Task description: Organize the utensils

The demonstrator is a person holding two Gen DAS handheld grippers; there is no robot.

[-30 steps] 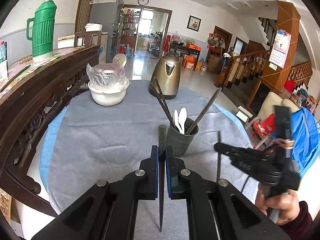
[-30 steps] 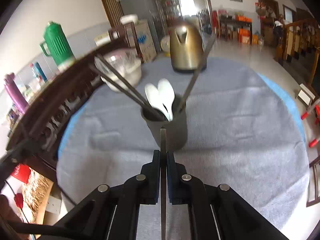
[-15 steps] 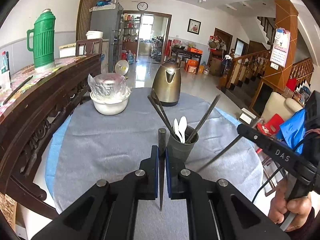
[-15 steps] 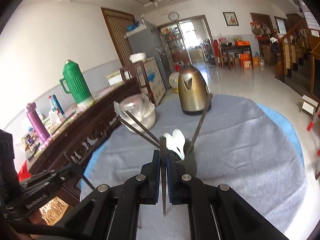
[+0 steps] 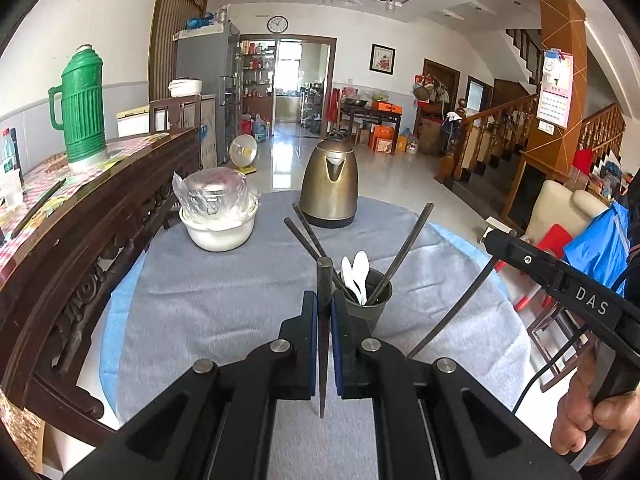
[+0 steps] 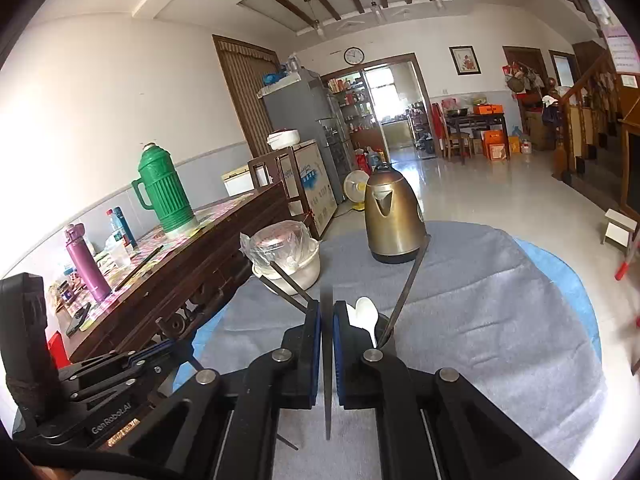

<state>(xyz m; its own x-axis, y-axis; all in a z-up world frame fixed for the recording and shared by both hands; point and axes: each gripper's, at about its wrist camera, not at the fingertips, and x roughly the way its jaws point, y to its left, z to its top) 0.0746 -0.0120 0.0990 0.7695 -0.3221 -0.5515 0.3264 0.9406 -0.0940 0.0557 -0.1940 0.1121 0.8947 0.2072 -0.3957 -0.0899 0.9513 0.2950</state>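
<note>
The bench is round, covered by a grey cloth over a blue one, and carries a kettle at the far side, a white bowl wrapped in plastic to the left, and a dark cup near the middle. The cup holds two white spoons and three dark chopsticks: two lean left and one leans right. The left gripper is closed narrow on one dark chopstick, whose long axis runs along the fingers, blunt end forward and tapered tip pointing back toward the camera. The right gripper is likewise clamped narrow on a second chopstick, held in the same alignment; in the left view that stick slants down from the gripper toward the cloth. Both grippers are above the bench on the near side of the cup. The cup lies ahead of the left gripper and slightly to its right, close to the stick's forward end; in the right view it sits directly ahead, partly hidden behind the fingers. Neither arm is clearly nearer. Judged from this layout, the next step is insertion: each stick must be tilted toward vertical over the cup mouth, clear of the leaning sticks already inside, before release.
</note>
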